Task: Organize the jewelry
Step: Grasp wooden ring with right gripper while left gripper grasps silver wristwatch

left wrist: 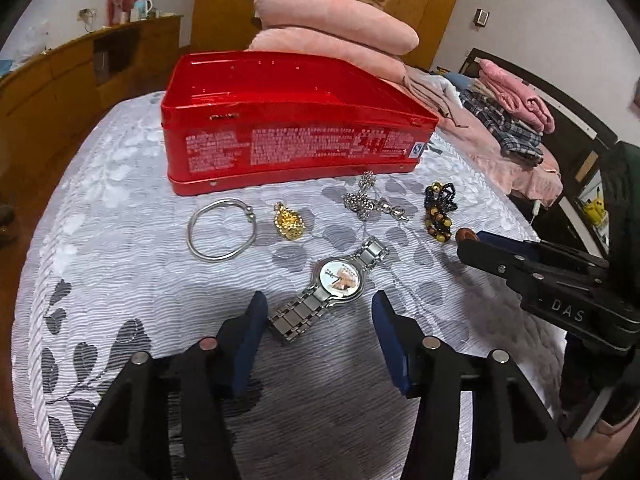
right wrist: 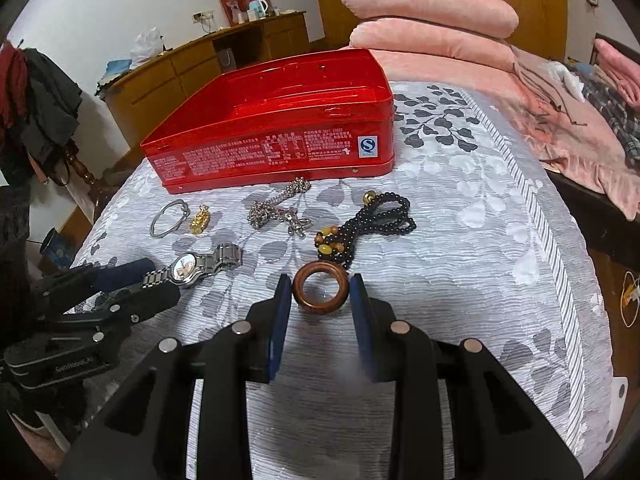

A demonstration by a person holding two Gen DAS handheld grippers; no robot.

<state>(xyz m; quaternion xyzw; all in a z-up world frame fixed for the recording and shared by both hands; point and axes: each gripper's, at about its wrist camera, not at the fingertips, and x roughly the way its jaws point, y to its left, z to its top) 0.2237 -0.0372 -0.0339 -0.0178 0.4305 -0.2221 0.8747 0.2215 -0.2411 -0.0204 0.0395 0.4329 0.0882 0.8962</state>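
Jewelry lies on my bed's grey leaf-print cover [left wrist: 120,208] before an open red tin [left wrist: 288,128]. Left gripper [left wrist: 318,316] jaws straddle the watch [left wrist: 340,280]; contact unclear. Right gripper [right wrist: 318,300] jaws clamp the wooden ring [right wrist: 321,288]. Pink bedding [left wrist: 336,28], wooden cabinets [left wrist: 80,76] behind.

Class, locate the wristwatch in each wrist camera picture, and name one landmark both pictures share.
Left wrist view: wristwatch low centre, its strap between the left gripper fingers.
Right wrist view: wristwatch at middle left.
Shared landmark: red tin behind the jewelry.
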